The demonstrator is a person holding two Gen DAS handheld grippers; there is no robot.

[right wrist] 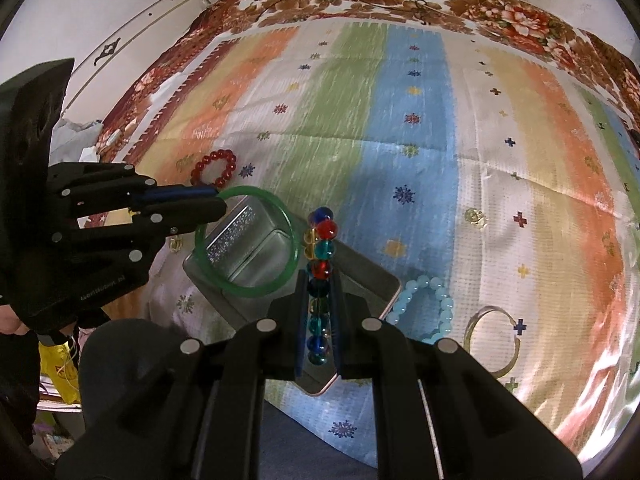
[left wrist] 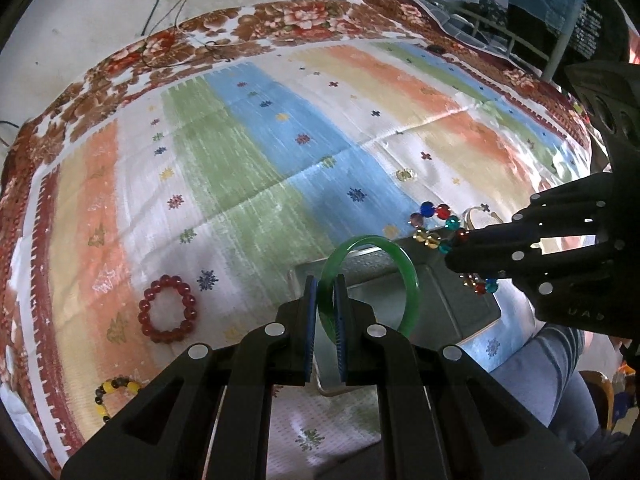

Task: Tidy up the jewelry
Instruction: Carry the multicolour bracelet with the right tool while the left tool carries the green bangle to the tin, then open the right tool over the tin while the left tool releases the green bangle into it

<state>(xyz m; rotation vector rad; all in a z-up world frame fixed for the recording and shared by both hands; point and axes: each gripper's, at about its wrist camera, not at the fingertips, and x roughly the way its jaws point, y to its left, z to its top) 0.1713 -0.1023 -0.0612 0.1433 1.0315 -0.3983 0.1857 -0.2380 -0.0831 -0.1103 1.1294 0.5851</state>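
Spread over a bed: a striped cloth [left wrist: 248,168] in orange, green, blue and white bands, bordered in brown florals.

Near the left edge of the cloth, toward the near corner: a yellow-and-dark bead bracelet [left wrist: 114,394], lying flat. Just beyond it, on the orange and white bands: a red bead bracelet [left wrist: 168,309], lying flat, well apart from the tray.

Toward the middle of the near edge: a grey metal tray [right wrist: 362,276], its rim shiny, its floor bare.

Above the tray's left part: left gripper [left wrist: 325,328], clamped on a green bangle [left wrist: 404,264]. Bangle pinched at its near-left arc between the blue pads, standing upright over the tray, clear of the cloth.

Above the tray's right part: right gripper [right wrist: 319,320], closed on a multicoloured bead bracelet [right wrist: 322,236]. Bracelet squeezed flat between the pads, blue, red, amber and teal beads stacked in a line past the fingertips, hanging over the tray.

Just right of the tray, touching or nearly touching its right rim: a pale blue bead bracelet [right wrist: 434,300], flat on the cloth. Further right, near the near edge: a thin clear ring-shaped bangle [right wrist: 494,340], flat on the white band.
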